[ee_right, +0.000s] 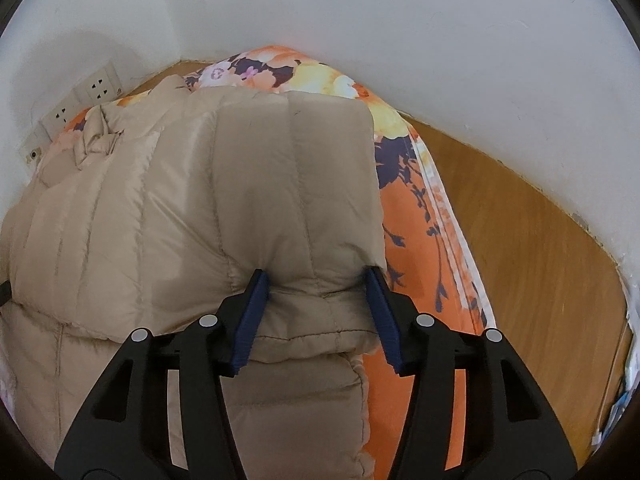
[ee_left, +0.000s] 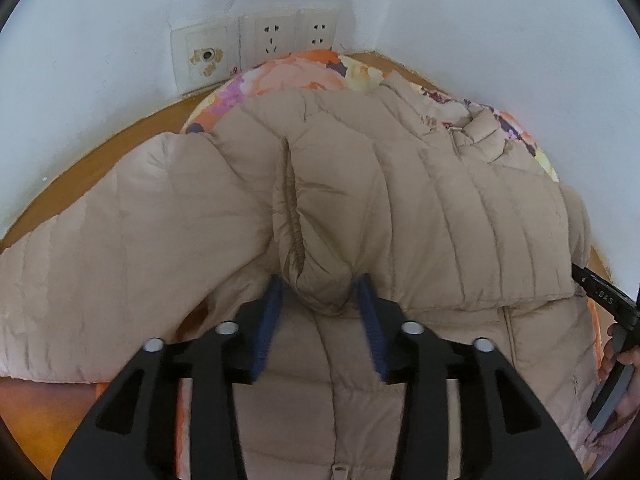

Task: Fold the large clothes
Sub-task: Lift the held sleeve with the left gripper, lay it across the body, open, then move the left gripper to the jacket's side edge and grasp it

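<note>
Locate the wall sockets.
Left wrist view: wall sockets sit top centre on the white wall, just behind the floral quilt under the beige jacket.

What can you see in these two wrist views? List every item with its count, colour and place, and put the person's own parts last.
Puffer jacket: one, beige, lying on the bedding, part folded over.
Bedding: one, orange floral, under the jacket.
Wooden surface: one, brown, around the bedding.
Wall sockets: a row, white, on the wall behind.
Left gripper: black, blue pads, jacket fold between them.
Right gripper: black, blue pads, astride the folded edge.
Hand: one, on the right gripper's handle.
</note>
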`<state>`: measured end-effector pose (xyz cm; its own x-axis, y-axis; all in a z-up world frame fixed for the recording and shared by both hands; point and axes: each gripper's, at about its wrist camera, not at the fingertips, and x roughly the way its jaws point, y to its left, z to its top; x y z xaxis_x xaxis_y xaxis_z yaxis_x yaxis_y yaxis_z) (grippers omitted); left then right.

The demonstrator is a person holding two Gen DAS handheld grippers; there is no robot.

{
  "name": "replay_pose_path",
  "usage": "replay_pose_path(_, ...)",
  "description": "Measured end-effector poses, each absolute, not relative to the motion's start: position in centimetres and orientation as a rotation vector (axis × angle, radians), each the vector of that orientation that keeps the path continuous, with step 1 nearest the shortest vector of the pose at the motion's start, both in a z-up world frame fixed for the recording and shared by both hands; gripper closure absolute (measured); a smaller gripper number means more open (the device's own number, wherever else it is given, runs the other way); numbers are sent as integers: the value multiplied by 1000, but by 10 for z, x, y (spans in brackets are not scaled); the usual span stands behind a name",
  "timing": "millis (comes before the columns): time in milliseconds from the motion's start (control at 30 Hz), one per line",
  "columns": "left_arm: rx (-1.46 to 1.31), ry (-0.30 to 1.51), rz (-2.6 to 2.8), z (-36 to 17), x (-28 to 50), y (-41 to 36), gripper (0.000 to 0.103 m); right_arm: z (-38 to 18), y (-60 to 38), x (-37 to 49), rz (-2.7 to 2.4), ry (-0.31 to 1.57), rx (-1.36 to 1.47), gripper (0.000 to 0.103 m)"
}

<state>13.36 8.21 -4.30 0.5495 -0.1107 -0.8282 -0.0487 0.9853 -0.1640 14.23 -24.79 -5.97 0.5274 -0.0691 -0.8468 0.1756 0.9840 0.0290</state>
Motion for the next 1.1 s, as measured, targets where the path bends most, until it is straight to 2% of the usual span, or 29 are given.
replay_pose_path(67, -173, 973, -30, -35, 126, 85, 46, -56, -250, 140, -148, 1010, 132, 47)
replay_pose_path(133, -166, 957, -18, -28, 118, 90, 40, -50, -250, 137, -140, 1004, 150, 41)
replay_pose_path(233, -172, 941, 21, -19, 102, 106, 37, -35, -247, 124, -125, 978, 175, 34)
replay_pose_path(367, -199, 926, 112, -11, 81, 138, 29, -18, -239, 105, -109, 966, 198, 33)
replay_pose_path(467, -196, 932, 185, -9, 67, 164, 27, -8, -225, 93, -78, 962, 209, 29)
replay_pose_path(533, -214, 936, 232, -12, 59, 183, 26, -3, -214, 83, -63, 965, 199, 23)
replay_pose_path(867, -334, 995, 435, -35, 34, 284, 18, 7, -171, 30, -7, 1009, 218, 20)
replay_pose_path(1100, -331, 1032, 459, -56, 35, 317, 17, 8, -162, 6, -33, 1007, 238, 20)
